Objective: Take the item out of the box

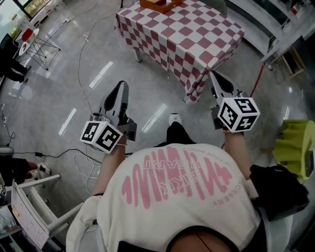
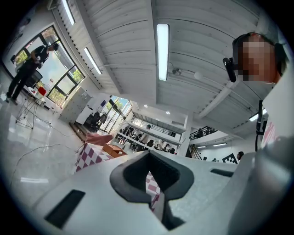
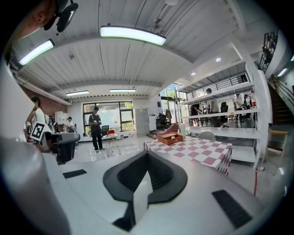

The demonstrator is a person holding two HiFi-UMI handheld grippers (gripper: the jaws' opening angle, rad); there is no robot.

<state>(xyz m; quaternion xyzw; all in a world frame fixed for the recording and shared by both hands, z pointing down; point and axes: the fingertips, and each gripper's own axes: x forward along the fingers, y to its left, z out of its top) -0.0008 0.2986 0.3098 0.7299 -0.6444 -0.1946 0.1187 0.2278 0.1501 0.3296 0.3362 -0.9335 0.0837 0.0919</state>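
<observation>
Holding the left gripper [image 1: 121, 85] out in front of you, you have its jaws pressed together with nothing between them; in the left gripper view [image 2: 152, 184] only a sliver of checked cloth shows through the notch above the closed tips. To the outside of that gripper, loose cables [image 1: 82, 161] lie on the floor.

Ahead of both grippers and well apart from them stands the table [image 1: 197, 42] under its red-and-white checked cloth. The box [image 1: 160, 4] sits on the table's far part, roughly between the lines of your two grippers and far past their tips. It stands open at the top, and what lies inside cannot be made out. From the left gripper view the box [image 2: 115, 149] appears up and to the left of the jaws; from the right gripper view it [image 3: 170, 137] appears just above and slightly right of them.

Your right gripper [image 1: 215, 77] is likewise closed tight and empty [image 3: 145, 180], its tips short of the table's near corner. To its outside sits a yellow-green object [image 1: 294, 141].
</observation>
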